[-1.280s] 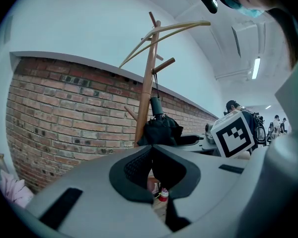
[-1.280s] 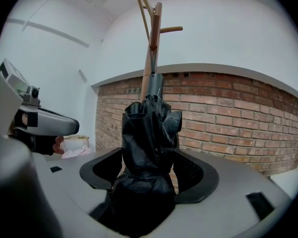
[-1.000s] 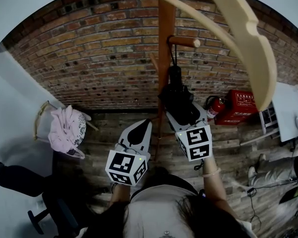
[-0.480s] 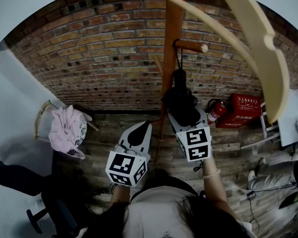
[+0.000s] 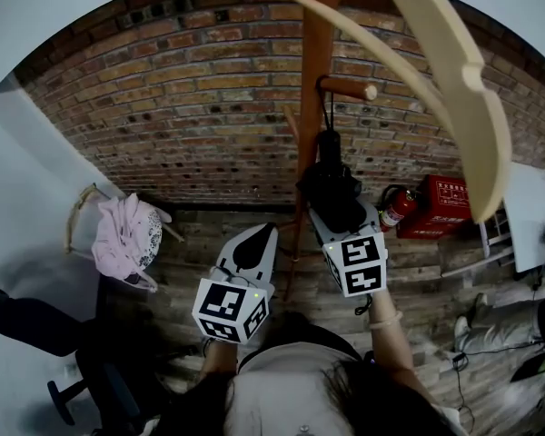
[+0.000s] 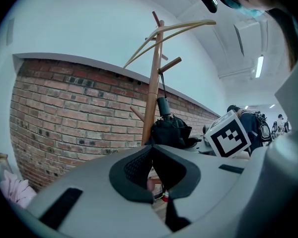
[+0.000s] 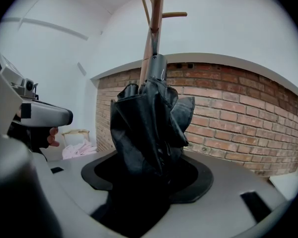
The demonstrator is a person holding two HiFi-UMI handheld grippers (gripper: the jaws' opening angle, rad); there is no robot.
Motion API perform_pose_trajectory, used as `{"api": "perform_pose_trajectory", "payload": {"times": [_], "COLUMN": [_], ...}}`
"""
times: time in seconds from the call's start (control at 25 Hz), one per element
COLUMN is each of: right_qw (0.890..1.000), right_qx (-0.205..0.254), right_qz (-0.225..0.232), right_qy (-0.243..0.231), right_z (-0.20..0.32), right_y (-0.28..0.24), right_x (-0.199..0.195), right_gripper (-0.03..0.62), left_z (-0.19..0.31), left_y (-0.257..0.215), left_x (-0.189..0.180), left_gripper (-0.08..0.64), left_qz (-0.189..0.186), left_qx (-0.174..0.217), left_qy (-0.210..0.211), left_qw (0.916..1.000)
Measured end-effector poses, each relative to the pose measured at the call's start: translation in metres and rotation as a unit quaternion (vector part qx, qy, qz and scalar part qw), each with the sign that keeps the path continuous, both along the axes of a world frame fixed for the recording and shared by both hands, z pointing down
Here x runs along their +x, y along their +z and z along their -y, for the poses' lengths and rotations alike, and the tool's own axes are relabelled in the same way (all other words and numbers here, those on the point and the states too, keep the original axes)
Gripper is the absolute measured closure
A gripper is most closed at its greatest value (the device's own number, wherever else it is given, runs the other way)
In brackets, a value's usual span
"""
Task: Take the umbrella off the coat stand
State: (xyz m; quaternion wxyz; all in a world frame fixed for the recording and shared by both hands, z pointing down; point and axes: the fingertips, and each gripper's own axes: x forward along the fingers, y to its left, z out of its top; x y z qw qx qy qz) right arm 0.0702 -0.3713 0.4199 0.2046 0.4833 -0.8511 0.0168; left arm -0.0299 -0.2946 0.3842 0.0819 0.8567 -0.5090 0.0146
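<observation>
A folded black umbrella (image 5: 329, 184) hangs by its strap from a short peg (image 5: 347, 86) of the wooden coat stand (image 5: 313, 71). My right gripper (image 5: 336, 209) is shut on the umbrella's folded canopy (image 7: 149, 128), just below the handle. In the right gripper view the dark fabric fills the space between the jaws. My left gripper (image 5: 254, 242) sits lower and to the left of the stand's pole, jaws shut, holding nothing. The left gripper view has the umbrella (image 6: 170, 128) to its right, against the pole (image 6: 153, 78).
A brick wall (image 5: 182, 107) stands behind the stand. A chair with pink cloth (image 5: 123, 230) is at the left, a black office chair (image 5: 45, 334) at lower left. A red fire extinguisher (image 5: 396, 203) and red box (image 5: 445, 203) sit on the floor at right.
The head view has shifted slightly, so the stand appears a little further right. My right gripper stays clamped on the umbrella; the left gripper has barely moved.
</observation>
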Motion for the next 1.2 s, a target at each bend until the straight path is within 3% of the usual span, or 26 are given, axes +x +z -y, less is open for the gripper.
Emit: {"api": "perform_pose_trajectory", "payload": {"times": [1.2], "right_qw": [0.998], "right_qx": [0.057], "right_qz": [0.018], "right_qy": [0.02], "right_z": [-0.019], "right_y": [-0.048], "right_x": [0.002], "right_gripper": [0.293], "left_z": [-0.018], "left_y": [-0.015], "left_x": [-0.009], "left_gripper": [0.551], "left_qz": [0.002], "left_qx": [0.015], "left_qy": [0.0], "left_qw": [0.9999]}}
